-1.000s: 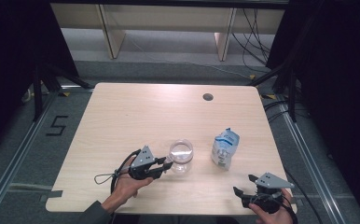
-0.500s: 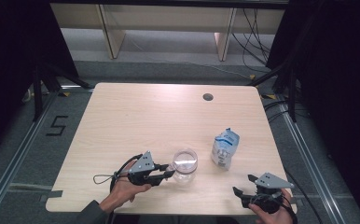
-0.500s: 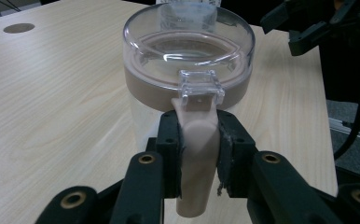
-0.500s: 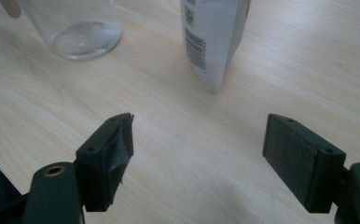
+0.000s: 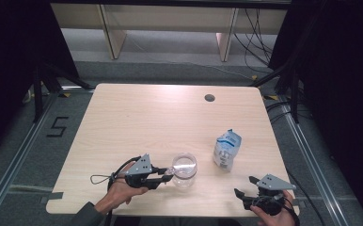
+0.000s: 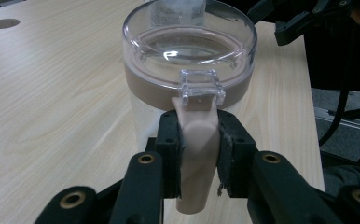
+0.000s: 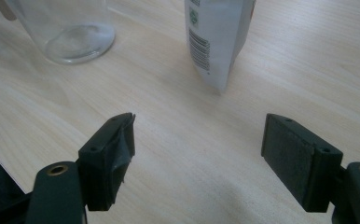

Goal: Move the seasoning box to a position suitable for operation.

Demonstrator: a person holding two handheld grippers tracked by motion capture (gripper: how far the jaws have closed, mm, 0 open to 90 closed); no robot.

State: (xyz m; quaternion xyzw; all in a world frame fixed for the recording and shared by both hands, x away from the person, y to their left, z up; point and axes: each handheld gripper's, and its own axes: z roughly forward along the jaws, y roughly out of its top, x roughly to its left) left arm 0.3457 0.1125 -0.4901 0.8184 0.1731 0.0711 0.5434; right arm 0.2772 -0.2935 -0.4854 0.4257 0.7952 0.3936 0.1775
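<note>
High view first: a clear jar (image 5: 185, 170) stands on the pale wooden bench (image 5: 137, 122) near its front edge, a little left of the middle. The left gripper (image 5: 169, 175) reaches it from the left, lying roughly level, with the person's left hand (image 5: 123, 190) behind it and a black cable looping off to the left. To the right of the jar, apart from it, stands a white and blue pouch (image 5: 226, 149). The right gripper (image 5: 246, 187) sits at the front right corner of the bench, well apart from both the jar and the pouch. A small round hole (image 5: 209, 98) lies in the bench top toward the far side.

Left gripper view shows the grip closely: the fingers (image 6: 168, 144) are drawn in narrow and clamp a beige tab (image 6: 197, 154) that hangs down from the jar's clear lid (image 6: 190, 44), with a small clear clasp just above it. A beige band runs round the jar under the lid.

Right gripper view looks along that gripper's own fingers (image 7: 110, 156), which stand wide apart over bare wood with nothing between them. Beyond them the jar's glass base (image 7: 75, 42) shows at upper left, and the pouch (image 7: 215, 42), with its barcode, stands at upper centre.
</note>
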